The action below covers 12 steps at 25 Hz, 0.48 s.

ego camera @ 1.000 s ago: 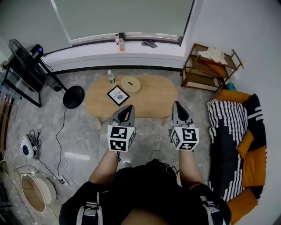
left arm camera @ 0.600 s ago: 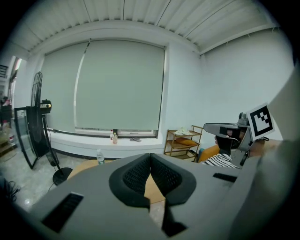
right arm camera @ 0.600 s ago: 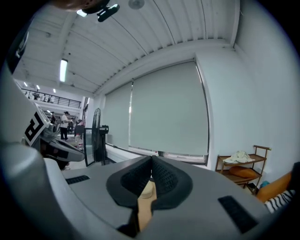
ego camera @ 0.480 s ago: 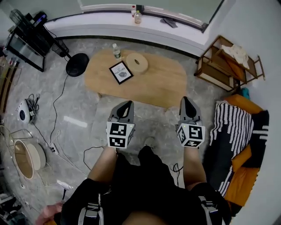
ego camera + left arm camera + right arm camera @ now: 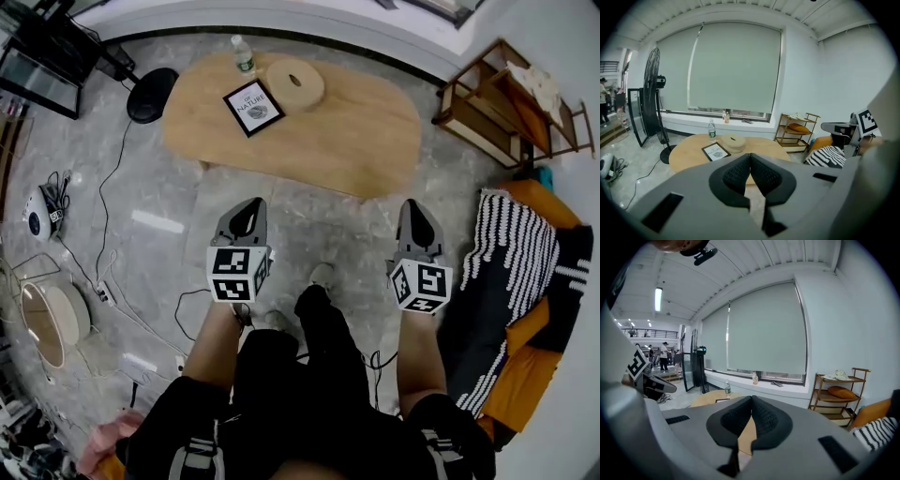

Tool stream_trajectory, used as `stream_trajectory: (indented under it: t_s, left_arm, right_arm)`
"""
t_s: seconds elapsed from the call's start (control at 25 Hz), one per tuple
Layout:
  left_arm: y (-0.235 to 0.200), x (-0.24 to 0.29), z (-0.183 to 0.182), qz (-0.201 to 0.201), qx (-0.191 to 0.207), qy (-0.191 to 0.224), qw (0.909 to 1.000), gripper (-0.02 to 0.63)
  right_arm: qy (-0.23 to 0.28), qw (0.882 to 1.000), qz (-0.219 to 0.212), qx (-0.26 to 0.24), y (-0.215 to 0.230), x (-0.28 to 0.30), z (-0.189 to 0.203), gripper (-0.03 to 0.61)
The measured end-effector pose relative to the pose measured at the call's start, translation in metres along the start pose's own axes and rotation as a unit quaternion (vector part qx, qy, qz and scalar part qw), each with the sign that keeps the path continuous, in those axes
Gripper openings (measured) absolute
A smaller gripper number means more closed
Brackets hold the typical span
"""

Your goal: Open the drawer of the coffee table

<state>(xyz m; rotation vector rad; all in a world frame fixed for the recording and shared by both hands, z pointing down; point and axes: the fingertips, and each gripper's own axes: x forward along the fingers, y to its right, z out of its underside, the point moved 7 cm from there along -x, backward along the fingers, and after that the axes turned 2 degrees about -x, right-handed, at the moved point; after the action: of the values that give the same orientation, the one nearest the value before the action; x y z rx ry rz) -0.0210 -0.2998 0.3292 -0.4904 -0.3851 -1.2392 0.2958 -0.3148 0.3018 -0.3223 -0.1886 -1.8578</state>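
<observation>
The coffee table [image 5: 356,141] is the largest thing before us: an oval wooden top standing on the grey floor [image 5: 328,225], at the far side of the scene and about in the middle. Compared with one second ago, it shows larger and closer to the top edge of the head view. Its long axis runs from left to right, with the left end a little farther from us than the right end, and one long side faces us. The drawer we cannot make out in any view.

One second ago the left gripper [image 5: 249,206] and the right gripper [image 5: 413,208] covered the near edge of the table. Now both are over bare floor, near that edge but apart from it, and they point toward the table. Each claw is fully closed, pad against pad, and holds nothing.

On the left half of the table top lies a round wooden disc [image 5: 294,84], and just beside it a framed card [image 5: 254,106]. At the far edge a small bottle [image 5: 243,54] stands upright.
</observation>
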Motion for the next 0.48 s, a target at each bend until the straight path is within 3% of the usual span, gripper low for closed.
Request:
stream_trajectory:
  t_s: [0.24,0.48]
  left_arm:
    - [-0.029,0.068,0.115,0.012,0.002,0.046,0.9989,0.021]
    - [-0.038,0.128,0.244,0.044,0.023,0.082,0.9954,0.021]
  right_arm:
    - [0.022,0.999,0.02,-0.012,-0.004,0.021,0.136,0.015]
    - [0.062,0.996,0.068,-0.003,0.012,0.035,0.266,0.017]
